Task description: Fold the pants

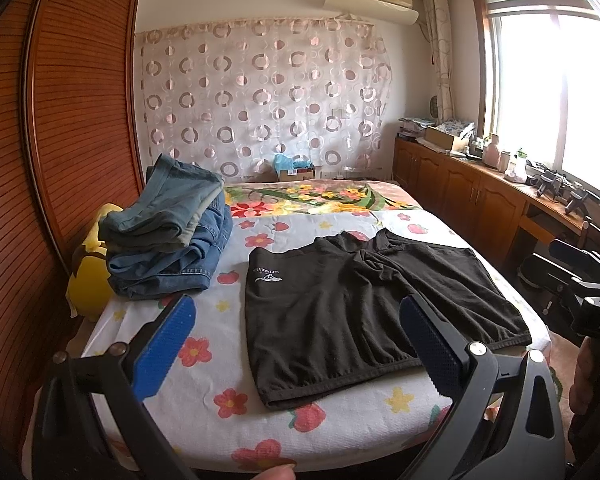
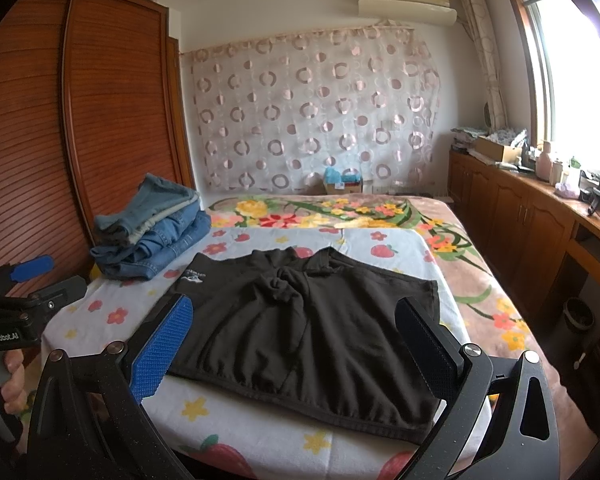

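Note:
A pair of black shorts point(image 1: 352, 304) point(image 2: 300, 328) lies spread flat on the flowered bed sheet point(image 1: 204, 380) point(image 2: 236, 436), waistband toward me, a small white logo on the far left leg. My left gripper point(image 1: 296, 344) hovers open above the near edge of the bed, its blue pads wide apart, the shorts' waistband between and below them. My right gripper point(image 2: 292, 340) is also open, held above the waistband. Neither touches the cloth. The right gripper's body point(image 1: 588, 292) shows at the right edge of the left wrist view, the left gripper's body point(image 2: 20, 300) at the left of the right wrist view.
A stack of folded jeans point(image 1: 168, 232) point(image 2: 152, 232) sits at the bed's far left by a wooden wardrobe point(image 1: 60, 128). A yellow pillow point(image 1: 88, 276) lies beside it. Wooden cabinets point(image 1: 472, 196) with clutter run under the window on the right. A hand point(image 2: 4, 380) grips the left handle.

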Motion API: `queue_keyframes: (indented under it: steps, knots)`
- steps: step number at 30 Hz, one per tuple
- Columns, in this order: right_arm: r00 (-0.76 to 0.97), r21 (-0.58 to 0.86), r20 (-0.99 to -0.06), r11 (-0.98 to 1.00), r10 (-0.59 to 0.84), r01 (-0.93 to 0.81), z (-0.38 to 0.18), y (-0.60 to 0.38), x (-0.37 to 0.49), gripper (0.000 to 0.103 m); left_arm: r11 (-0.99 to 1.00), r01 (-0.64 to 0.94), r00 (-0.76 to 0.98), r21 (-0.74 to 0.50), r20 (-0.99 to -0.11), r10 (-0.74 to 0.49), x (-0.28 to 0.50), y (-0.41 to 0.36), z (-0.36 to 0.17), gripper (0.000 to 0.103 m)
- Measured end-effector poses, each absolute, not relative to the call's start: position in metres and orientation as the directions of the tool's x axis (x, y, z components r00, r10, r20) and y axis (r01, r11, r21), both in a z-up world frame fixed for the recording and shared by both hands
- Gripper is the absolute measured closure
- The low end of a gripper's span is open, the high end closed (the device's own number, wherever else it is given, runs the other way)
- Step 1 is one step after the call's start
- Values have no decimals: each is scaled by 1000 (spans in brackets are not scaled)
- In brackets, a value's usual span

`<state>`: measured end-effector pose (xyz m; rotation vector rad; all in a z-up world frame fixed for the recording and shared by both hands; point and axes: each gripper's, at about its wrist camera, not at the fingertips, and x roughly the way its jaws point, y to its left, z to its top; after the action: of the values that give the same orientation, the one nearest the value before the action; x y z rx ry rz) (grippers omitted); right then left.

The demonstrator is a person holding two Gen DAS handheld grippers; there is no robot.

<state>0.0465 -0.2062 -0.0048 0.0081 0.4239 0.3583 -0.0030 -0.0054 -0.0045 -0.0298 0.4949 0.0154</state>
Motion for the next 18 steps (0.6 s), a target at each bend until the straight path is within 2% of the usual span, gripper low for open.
queue_keyframes:
  steps: [18]
  knots:
    - [850, 84, -401, 938, 341, -337, -6, -207, 46, 0, 999, -21, 881, -24, -472, 7, -3, -6, -2, 0]
